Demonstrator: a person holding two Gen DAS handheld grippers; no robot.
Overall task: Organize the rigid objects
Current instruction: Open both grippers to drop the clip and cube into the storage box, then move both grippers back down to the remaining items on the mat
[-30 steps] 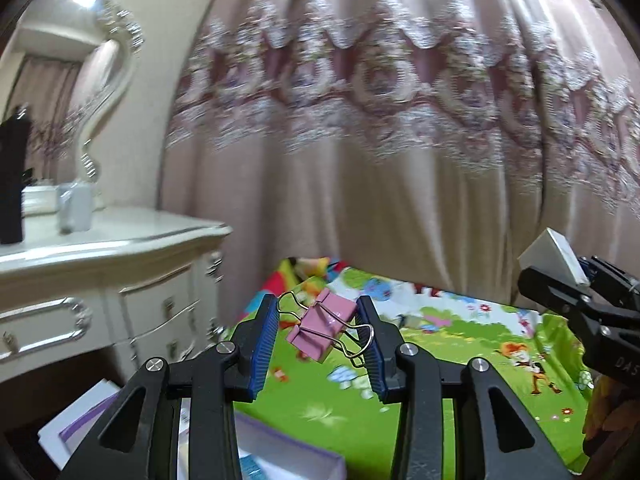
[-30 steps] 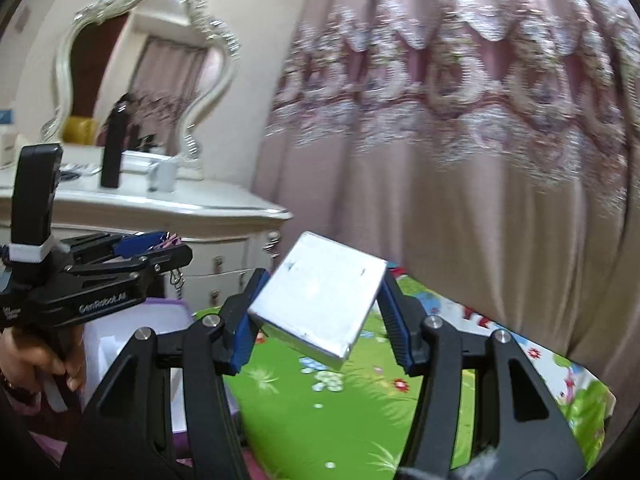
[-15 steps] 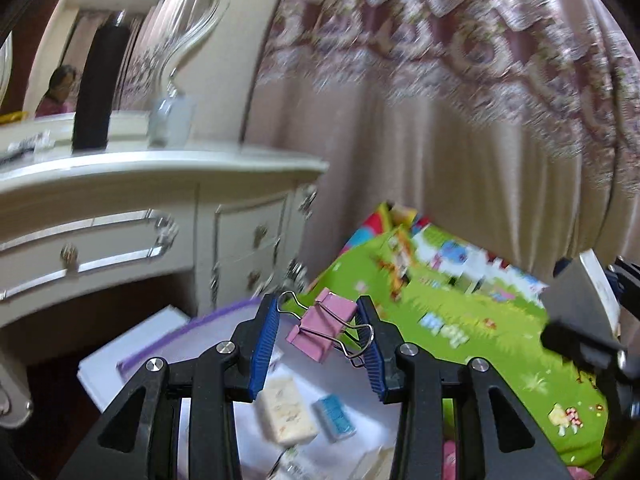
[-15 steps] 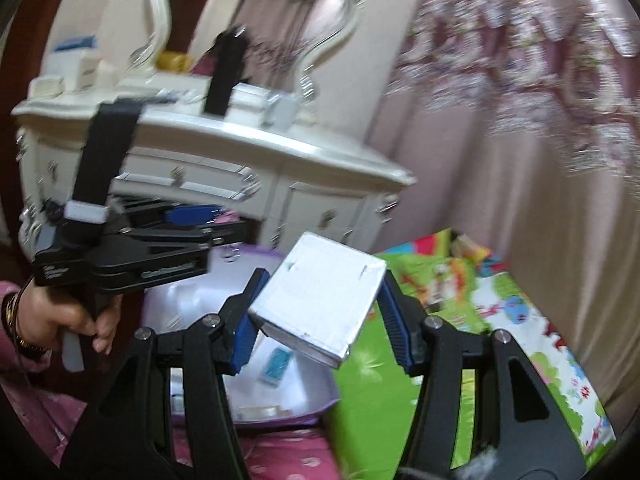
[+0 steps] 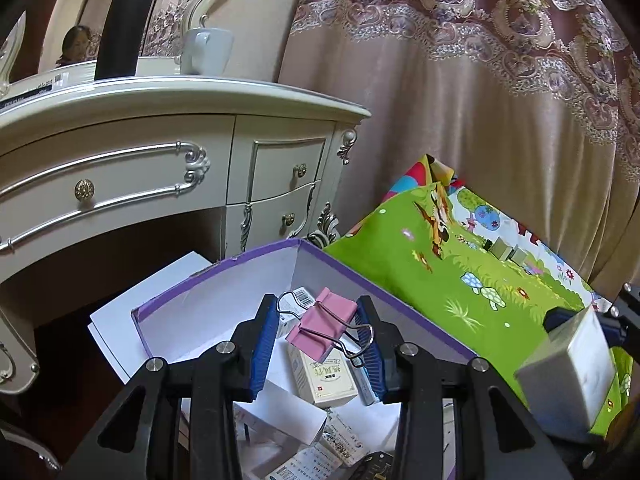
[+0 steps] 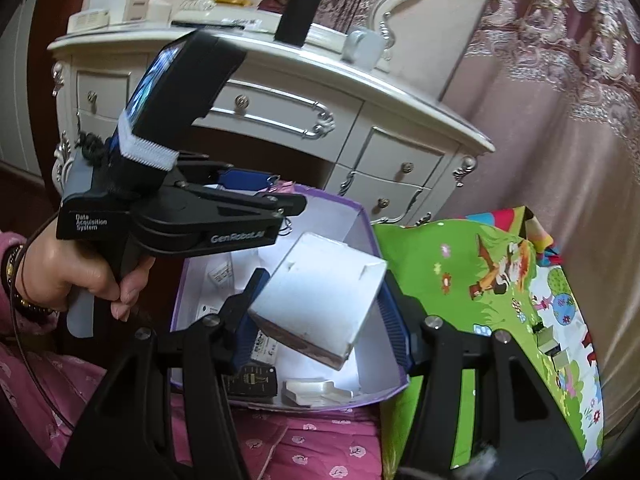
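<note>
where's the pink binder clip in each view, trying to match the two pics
Left wrist view: the pink binder clip sits low and centre, gripped between the blue pads of the left tongs, above the purple-edged box.
Right wrist view: only a pink sliver shows left of centre, at the tip of the left tongs.
Shared landmark: the white mug on the dresser.

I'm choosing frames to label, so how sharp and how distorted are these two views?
Left wrist view: sharp; the pink binder clip is crisp, and the fisheye bows the dresser edge. Right wrist view: mostly sharp, the white box is clear, but the phone atop the other tool is smeared, and corners go dark.
</note>
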